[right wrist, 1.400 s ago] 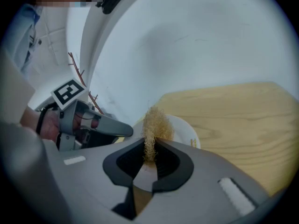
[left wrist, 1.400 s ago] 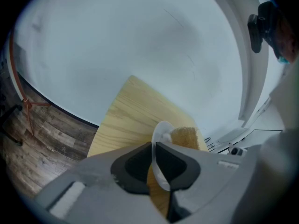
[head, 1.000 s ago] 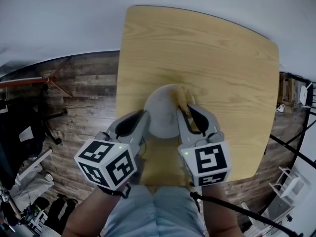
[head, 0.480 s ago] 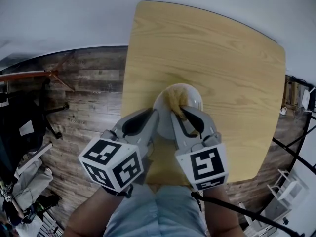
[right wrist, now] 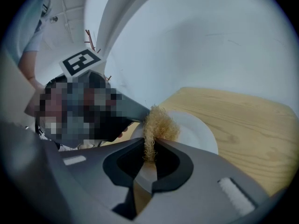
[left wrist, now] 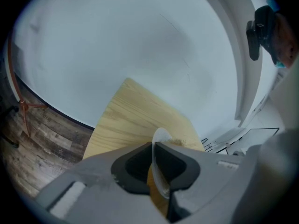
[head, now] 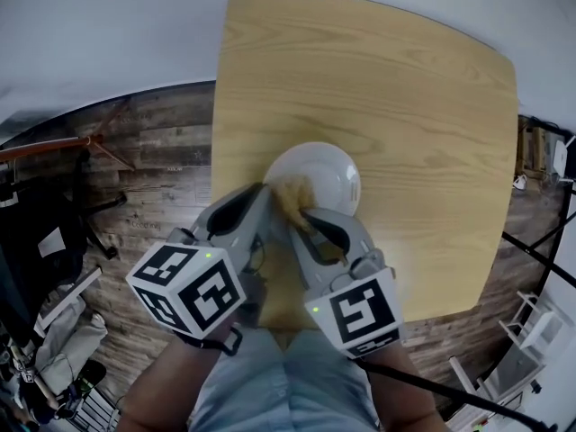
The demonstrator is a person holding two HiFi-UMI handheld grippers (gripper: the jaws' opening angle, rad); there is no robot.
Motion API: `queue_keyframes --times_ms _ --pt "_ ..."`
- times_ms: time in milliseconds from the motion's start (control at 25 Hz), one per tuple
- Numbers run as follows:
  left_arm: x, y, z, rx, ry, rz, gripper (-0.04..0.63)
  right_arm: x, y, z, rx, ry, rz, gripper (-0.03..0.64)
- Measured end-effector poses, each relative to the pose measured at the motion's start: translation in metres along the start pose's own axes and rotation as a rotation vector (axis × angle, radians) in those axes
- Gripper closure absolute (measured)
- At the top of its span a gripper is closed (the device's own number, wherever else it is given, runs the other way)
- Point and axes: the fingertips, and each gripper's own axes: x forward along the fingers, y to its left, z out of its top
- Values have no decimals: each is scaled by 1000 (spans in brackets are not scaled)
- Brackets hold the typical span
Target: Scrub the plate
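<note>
While the left gripper clamps the rim of the likely stiff, breakable plate mid-frame, the right gripper pinches a soft scrubber.

Wooden table is standing on dark plank floor. White wall is running behind the table's far edge. Black chair is sitting on the floor at left, with a reddish rod lying just beyond it. White rack is showing at lower right.
</note>
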Motion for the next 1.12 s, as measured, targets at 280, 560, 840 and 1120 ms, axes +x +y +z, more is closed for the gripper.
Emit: queue_keyframes --times_ms 280,560,840,1120 --pt "-2 -2 1 8 -15 6 549 -11 16 -16 32 -22 43 575" --pt "-7 -3 4 65 -37 20 549 -29 38 -18 70 -62 107 575" --pt "-10 -8 5 105 -38 36 549 -52 7 -5 73 -107 -19 574" --pt "-7 -13 7 102 -33 36 549 -52 -46 5 40 -99 -155 574"
